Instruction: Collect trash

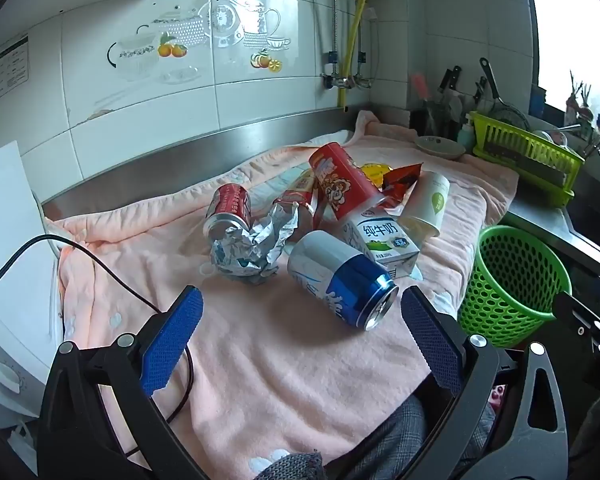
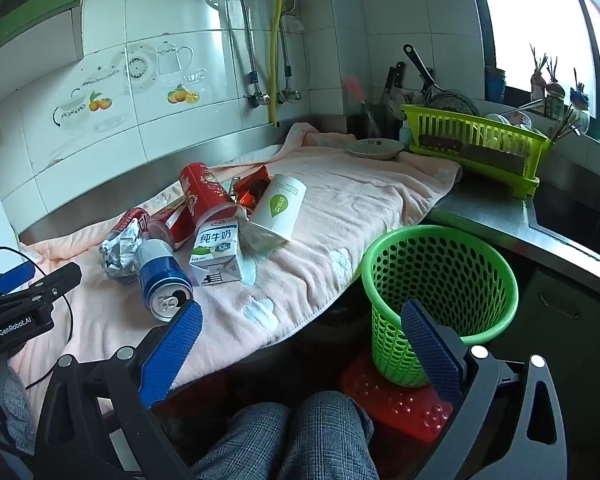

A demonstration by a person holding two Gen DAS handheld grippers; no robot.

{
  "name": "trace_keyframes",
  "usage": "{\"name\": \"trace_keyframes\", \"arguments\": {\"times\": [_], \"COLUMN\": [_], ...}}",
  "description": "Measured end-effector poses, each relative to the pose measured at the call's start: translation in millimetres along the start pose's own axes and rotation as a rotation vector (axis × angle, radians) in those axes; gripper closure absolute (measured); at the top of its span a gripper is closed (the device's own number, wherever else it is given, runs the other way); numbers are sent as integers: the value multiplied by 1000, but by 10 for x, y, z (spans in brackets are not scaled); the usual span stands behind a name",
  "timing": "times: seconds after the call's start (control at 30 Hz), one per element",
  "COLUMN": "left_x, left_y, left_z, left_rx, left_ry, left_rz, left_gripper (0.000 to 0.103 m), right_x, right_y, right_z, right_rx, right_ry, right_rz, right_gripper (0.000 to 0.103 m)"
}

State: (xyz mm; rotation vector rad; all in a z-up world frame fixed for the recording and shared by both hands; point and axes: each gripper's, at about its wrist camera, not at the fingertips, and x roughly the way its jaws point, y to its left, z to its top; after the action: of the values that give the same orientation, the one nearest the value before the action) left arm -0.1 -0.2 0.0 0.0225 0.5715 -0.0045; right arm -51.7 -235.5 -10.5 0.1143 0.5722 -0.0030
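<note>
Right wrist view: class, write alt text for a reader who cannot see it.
The open right gripper hangs empty above a green mesh basket standing beside a pink towel strewn with cans, a milk carton and a paper cup.

Left gripper and right gripper both tilt downward, jaws spread wide, holding nothing.

Two drink cans lying down, one blue-and-white and one red, one tall red canister, one milk carton, one paper cup, one foil wad, perhaps two red wrappers, one green mesh bin, one bowl, one green dish rack.
</note>
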Motion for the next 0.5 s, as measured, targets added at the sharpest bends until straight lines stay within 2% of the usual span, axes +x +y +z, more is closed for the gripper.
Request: {"name": "trace_keyframes", "arguments": {"times": [0.5], "left_x": [22], "left_y": [-13], "left_z": [-7], "left_rx": [0], "left_ry": [4], "left_rz": [-2], "left_gripper": [5], "right_x": [-3], "right_y": [2], "right_z": [-48], "right_rx": [-12], "right_ry": [-1], "right_rz": [3], "right_gripper": [6]}}
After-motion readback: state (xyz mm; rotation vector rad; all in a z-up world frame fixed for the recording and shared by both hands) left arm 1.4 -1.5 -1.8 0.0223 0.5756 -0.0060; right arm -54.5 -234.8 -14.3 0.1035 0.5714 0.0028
